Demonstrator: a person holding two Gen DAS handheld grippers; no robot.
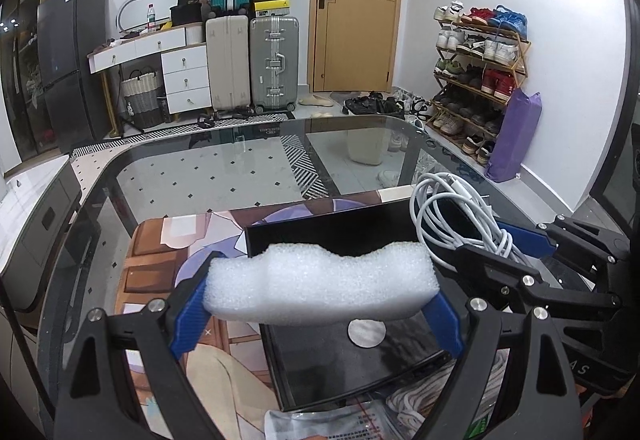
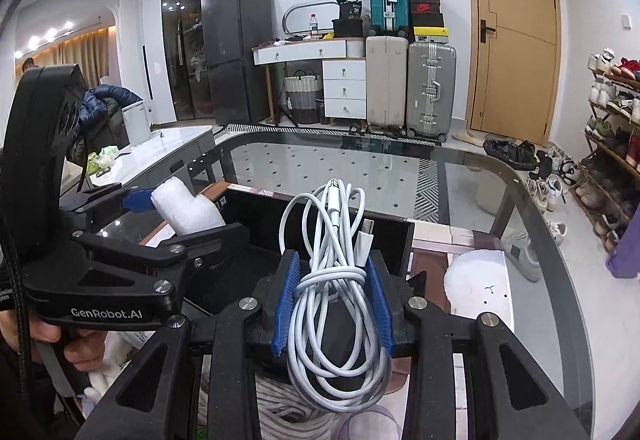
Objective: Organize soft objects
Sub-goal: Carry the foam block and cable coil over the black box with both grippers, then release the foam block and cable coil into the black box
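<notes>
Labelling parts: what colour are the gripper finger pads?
Blue pads on the right gripper, clearest in the right wrist view.

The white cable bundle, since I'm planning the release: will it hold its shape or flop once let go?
Probably floppy: the white cable bundle hangs in loose loops above and below the right gripper, bound only by a wrap at its middle. It looks light. Its loops may spread or snag on the black box rim.

I read "GenRobot.AI" in white on the black body of the left gripper (image 2: 140, 200), at the lower left of the right wrist view. A black bag (image 2: 351, 10) at upper centre shows "36". Other print is too small for me.
</notes>
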